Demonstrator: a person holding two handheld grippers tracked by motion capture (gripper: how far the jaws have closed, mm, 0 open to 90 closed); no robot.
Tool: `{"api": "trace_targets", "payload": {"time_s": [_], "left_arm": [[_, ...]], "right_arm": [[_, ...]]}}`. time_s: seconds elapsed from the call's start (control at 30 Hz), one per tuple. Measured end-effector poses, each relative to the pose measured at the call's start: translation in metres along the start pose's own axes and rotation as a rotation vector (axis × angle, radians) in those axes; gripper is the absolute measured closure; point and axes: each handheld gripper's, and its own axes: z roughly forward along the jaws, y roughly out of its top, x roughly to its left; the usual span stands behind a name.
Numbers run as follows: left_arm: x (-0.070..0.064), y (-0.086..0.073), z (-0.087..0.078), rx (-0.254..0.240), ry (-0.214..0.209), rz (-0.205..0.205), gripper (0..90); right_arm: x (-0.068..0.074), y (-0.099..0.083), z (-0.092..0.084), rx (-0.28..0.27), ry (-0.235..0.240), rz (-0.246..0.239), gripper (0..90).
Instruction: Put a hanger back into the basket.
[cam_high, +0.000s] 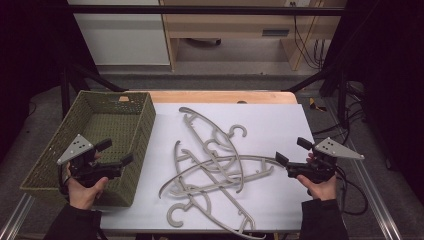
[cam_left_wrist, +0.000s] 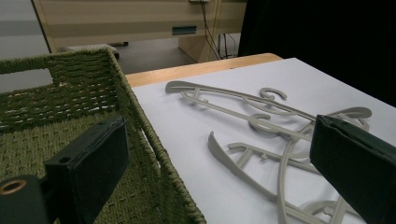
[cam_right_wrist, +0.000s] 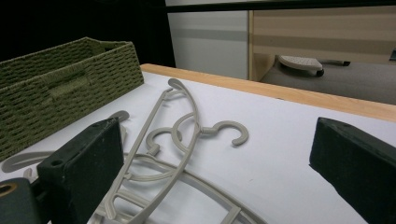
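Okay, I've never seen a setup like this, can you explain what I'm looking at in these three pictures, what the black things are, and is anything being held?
A person sits at a table holding a black two-jaw hand gripper in each hand: the left gripper and the right gripper. The high view looks down from above the person's side. The other two pictures come from cameras riding on each gripper, so the black blocks at their bottom edges are that gripper's own jaws. On the white sheet over the wooden table lies a tangled pile of grey plastic clothes hangers. At the left stands a green woven basket, which looks empty. Both grippers are open and hold nothing; the left one hovers over the basket's edge.
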Motion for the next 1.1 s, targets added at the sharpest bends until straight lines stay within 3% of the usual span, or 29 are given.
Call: {"api": "trace_targets", "payload": {"time_s": [0.3,0.6,0.73,1.1], "left_arm": [[0.001,-0.001,0.0,0.005,-0.008,0.003,4.5],[0.001,-0.001,0.001,0.014,-0.006,0.011,4.6],[0.001,-0.001,0.001,0.01,-0.005,0.011,4.9],[0.001,0.0,0.0,0.011,-0.007,0.017,4.9]], "right_arm": [[0.006,0.003,0.008,0.033,-0.013,-0.011,3.9],[0.018,0.009,0.029,0.1,0.014,-0.044,6.3],[0.025,0.015,0.045,0.154,0.011,-0.05,8.8],[0.035,0.022,0.094,0.234,0.012,-0.037,11.3]]}}
